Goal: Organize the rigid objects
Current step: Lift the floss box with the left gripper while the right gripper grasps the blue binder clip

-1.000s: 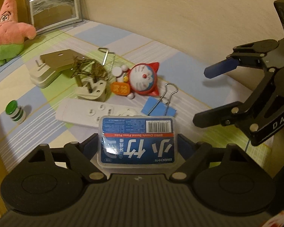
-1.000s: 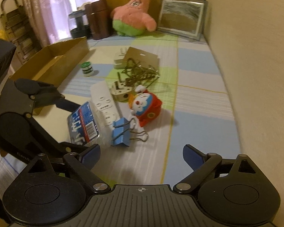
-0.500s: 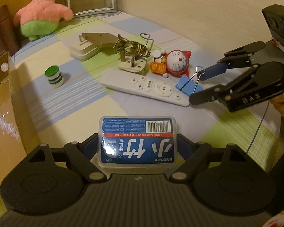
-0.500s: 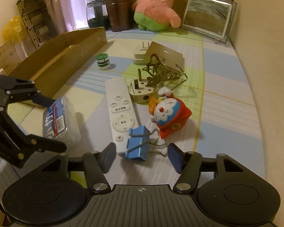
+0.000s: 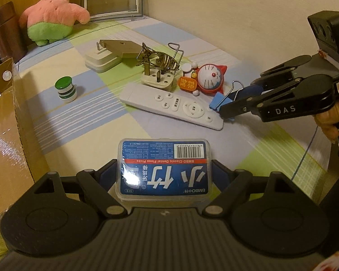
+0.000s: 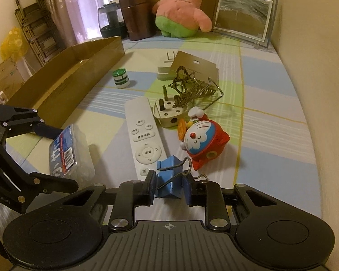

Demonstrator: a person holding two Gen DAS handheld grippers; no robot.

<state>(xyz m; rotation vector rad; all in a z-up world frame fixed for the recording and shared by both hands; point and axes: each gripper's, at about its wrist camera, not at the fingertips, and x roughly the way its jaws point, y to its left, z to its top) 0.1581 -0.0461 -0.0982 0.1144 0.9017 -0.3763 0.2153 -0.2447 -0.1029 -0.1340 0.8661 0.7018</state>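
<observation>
A clear floss-pick box point(image 5: 165, 169) with a blue label sits between the fingers of my left gripper point(image 5: 165, 174), which is shut on it above the checked cloth. In the right wrist view the same box point(image 6: 67, 155) hangs in the left gripper point(image 6: 56, 158) beside the cardboard box. My right gripper point(image 6: 169, 188) is low on the cloth and its jaws are closing on a blue binder clip point(image 6: 168, 180). Both pads touch the clip's sides. The left wrist view shows the clip point(image 5: 219, 100) at the right gripper point(image 5: 231, 106), by the end of the remote.
An open cardboard box point(image 6: 79, 74) runs along the left. On the cloth lie a white remote point(image 6: 144, 135), a Doraemon toy point(image 6: 203, 140), a white plug point(image 6: 167, 110) under a wire model, a charger, and a green-capped bottle point(image 6: 121, 78). A plush star, a picture frame and a wall bound the far and right sides.
The right gripper came down over the binder clip and its jaws narrowed from wide apart to touching it. The left gripper, still holding the floss box, swung left toward the cardboard box.
</observation>
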